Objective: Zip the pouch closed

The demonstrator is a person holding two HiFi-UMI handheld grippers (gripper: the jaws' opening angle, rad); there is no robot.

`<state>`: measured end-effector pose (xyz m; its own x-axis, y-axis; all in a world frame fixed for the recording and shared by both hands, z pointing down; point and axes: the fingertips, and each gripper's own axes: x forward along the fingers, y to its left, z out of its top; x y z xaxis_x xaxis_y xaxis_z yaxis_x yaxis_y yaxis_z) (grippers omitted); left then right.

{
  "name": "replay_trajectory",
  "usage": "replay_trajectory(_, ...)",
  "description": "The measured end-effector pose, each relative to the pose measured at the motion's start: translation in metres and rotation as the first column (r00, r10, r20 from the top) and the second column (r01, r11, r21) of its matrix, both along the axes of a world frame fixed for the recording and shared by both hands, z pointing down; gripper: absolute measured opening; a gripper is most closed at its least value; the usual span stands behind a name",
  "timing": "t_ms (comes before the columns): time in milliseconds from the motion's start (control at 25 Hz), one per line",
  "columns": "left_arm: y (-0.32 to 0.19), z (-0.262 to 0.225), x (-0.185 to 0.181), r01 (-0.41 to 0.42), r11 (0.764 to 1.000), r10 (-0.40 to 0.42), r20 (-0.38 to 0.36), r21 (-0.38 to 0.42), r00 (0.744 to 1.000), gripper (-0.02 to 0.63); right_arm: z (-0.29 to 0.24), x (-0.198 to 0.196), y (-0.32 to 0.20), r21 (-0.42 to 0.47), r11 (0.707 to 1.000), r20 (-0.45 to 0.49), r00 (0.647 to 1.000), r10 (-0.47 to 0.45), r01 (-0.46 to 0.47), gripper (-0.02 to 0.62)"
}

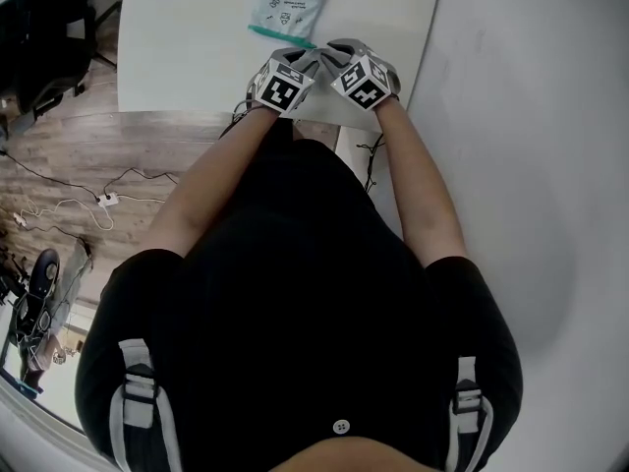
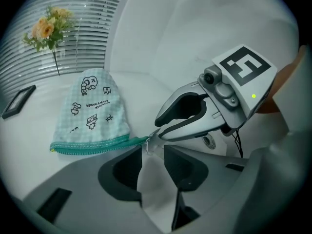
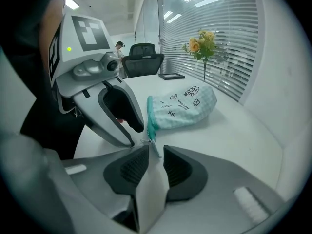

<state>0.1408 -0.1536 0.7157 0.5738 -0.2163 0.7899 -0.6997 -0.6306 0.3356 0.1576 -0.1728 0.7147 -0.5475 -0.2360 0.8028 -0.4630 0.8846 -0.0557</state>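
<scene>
Two grippers meet tip to tip over the near edge of the white table (image 1: 197, 47), each held in one bare-armed hand of the person in black; the marker cubes sit side by side, close together. Pouch (image 1: 288, 3) lies flat on the table just beyond the tips: mint-green check fabric with small black drawings, teal zipper (image 2: 92, 147) along the edge that faces the grippers; whether the teeth are joined along the whole length cannot be told. Left gripper (image 2: 152, 152): jaws apart, dark pads facing each other across a clear gap; the small metal pull (image 2: 148, 144) at the end of the zipper sits at the mouth of that gap, close to one jaw tip, with neither pad pressing on it. Right gripper (image 3: 153, 152): jaws apart with a narrower gap; the teal tail (image 3: 155, 147) of the zipper tape reaches in between the tips, pads not closed on it. Each gripper's view shows the other gripper angled down just above the same zipper end. Behind the pouch: orange and yellow flowers (image 2: 46, 29), a dark picture frame (image 2: 18, 101) lying on the table, window blinds (image 3: 229, 38); a black office chair (image 3: 142, 57) stands past the far end of the table.
</scene>
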Motion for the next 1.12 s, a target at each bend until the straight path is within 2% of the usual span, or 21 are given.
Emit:
replay_trajectory(320, -0.003, 0.011, -0.001, 0.031, 0.999, -0.031, 0.009, -0.028, 0.999, 0.140, 0.012, -0.006, 0.004, -0.026, 0.999, -0.010, 1.000, -0.030, 0.029, 0.090)
replay_trajectory(440, -0.003, 0.011, 0.001, 0.039, 0.999, -0.039, 0.009, -0.035, 0.999, 0.136, 0.011, -0.003, 0.002, -0.018, 0.999, -0.016, 0.999, -0.027, 0.027, 0.066)
replay_trajectory(520, -0.003, 0.012, -0.001, 0.047, 0.998, -0.046, 0.012, -0.047, 0.999, 0.133, 0.010, -0.004, 0.001, -0.011, 1.000, -0.018, 0.999, -0.027, 0.027, 0.024)
replay_trajectory(840, -0.005, 0.017, -0.006, 0.072, 0.996, -0.070, 0.031, -0.051, 0.997, 0.110, -0.001, -0.012, 0.006, -0.021, 0.999, 0.037, 0.999, -0.028, 0.029, 0.012)
replay_trajectory(920, -0.006, 0.017, -0.006, 0.076, 0.996, -0.075, 0.034, -0.045, 0.997, 0.090, -0.002, -0.013, 0.009, -0.024, 0.999, 0.042, 0.999, -0.032, 0.033, 0.012)
replay_trajectory(1000, -0.009, 0.016, -0.008, 0.082, 0.996, -0.080, 0.039, -0.035, 0.996, 0.031, -0.004, -0.013, 0.010, -0.025, 0.999, 0.042, 0.999, -0.032, 0.033, 0.012)
replay_trajectory(1120, -0.008, 0.014, -0.007, 0.074, 0.997, -0.072, 0.047, -0.033, 0.996, 0.014, -0.004, -0.013, 0.009, -0.021, 0.999, 0.037, 0.999, -0.033, 0.034, 0.012)
